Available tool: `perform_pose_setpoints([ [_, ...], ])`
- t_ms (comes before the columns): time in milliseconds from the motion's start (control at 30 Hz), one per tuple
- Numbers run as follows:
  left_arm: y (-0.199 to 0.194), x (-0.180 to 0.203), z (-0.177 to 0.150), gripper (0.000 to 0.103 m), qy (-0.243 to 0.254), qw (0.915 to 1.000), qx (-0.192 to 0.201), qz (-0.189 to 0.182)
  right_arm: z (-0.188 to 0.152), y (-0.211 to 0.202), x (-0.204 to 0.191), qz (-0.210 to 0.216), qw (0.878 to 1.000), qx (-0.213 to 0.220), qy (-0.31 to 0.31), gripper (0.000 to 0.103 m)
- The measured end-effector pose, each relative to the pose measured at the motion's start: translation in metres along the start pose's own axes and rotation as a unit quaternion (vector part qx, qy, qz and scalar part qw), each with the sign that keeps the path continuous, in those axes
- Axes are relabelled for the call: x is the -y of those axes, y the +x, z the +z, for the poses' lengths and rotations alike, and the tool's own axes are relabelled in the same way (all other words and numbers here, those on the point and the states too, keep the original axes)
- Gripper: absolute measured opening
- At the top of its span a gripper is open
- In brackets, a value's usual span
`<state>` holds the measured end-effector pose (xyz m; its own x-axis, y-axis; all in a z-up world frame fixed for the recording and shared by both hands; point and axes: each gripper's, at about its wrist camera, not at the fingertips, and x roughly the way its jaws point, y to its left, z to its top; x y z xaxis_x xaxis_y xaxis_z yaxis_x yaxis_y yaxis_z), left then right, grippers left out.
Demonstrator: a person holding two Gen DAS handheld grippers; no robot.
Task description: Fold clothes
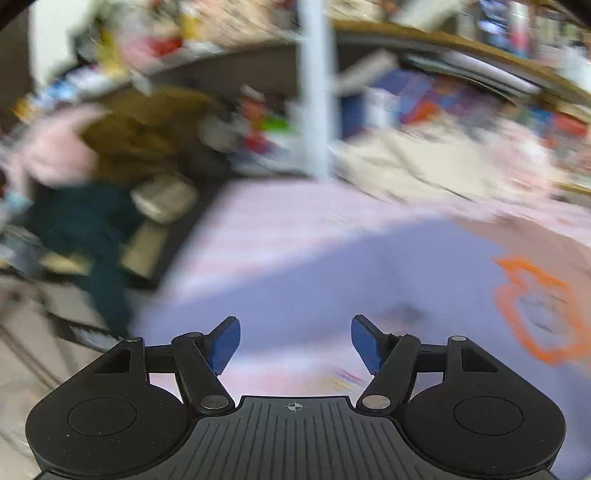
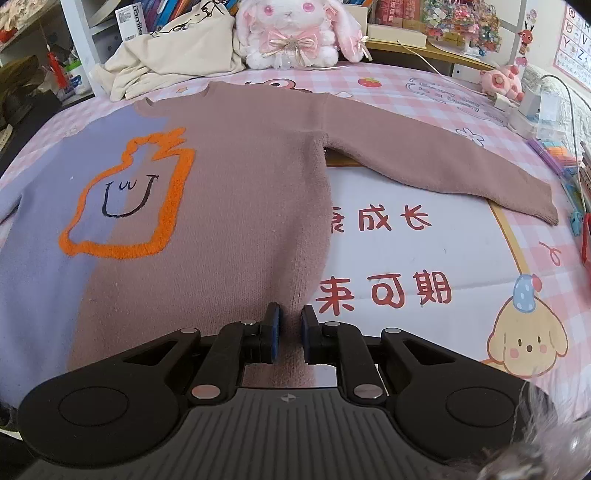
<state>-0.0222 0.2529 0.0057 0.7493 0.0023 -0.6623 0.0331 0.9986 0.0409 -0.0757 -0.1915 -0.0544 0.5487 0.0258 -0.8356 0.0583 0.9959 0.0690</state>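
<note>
A sweater [image 2: 236, 192], lilac on its left half and dusty pink on its right, lies flat and face up on the pink checked cover [image 2: 406, 240]. An orange fuzzy outline with a smiling face [image 2: 173, 206] sits on its chest. Its pink sleeve [image 2: 424, 155] stretches out to the right. My right gripper [image 2: 290, 332] is at the near hem on the pink side, shut on the knit fabric there. The left wrist view is motion-blurred. In it my left gripper [image 1: 295, 343] hangs open over the sweater's lilac part [image 1: 332, 277], holding nothing.
A cream garment [image 2: 177, 48] and a plush rabbit [image 2: 291, 33] lie beyond the collar. Pens, boxes and cables [image 2: 554, 155] crowd the right edge beside a small pink toy [image 2: 502, 83]. A white post [image 1: 314, 92] and dark clothes [image 1: 92, 229] stand off the left edge.
</note>
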Motion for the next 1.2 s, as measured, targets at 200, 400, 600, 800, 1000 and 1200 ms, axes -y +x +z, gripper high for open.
perform_pose_setpoints([
  [200, 0.017, 0.038, -0.026, 0.067, -0.017, 0.9963, -0.059, -0.06, 0.0, -0.001, 0.002, 0.004, 1.0, -0.002, 0.007, 0.014],
  [400, 0.036, 0.053, -0.038, 0.036, -0.035, 0.991, -0.103, -0.078, -0.003, -0.002, 0.004, 0.005, 1.0, 0.005, 0.007, 0.013],
  [600, 0.043, 0.068, -0.031, 0.007, -0.019, 0.9887, -0.112, -0.098, -0.002, -0.001, 0.011, 0.007, 1.0, 0.012, 0.02, 0.011],
  [800, 0.056, 0.084, -0.022, 0.005, -0.002, 0.9893, -0.103, -0.103, 0.017, 0.012, 0.025, -0.014, 0.999, 0.018, 0.046, 0.011],
  [1000, 0.071, 0.087, -0.008, 0.006, 0.001, 0.9902, -0.1, -0.098, 0.027, 0.02, 0.014, -0.03, 0.999, 0.021, 0.028, 0.011],
  [1200, 0.055, 0.081, -0.017, 0.012, -0.002, 0.9888, -0.105, -0.107, 0.013, 0.009, 0.022, -0.016, 0.999, 0.017, 0.038, 0.026],
])
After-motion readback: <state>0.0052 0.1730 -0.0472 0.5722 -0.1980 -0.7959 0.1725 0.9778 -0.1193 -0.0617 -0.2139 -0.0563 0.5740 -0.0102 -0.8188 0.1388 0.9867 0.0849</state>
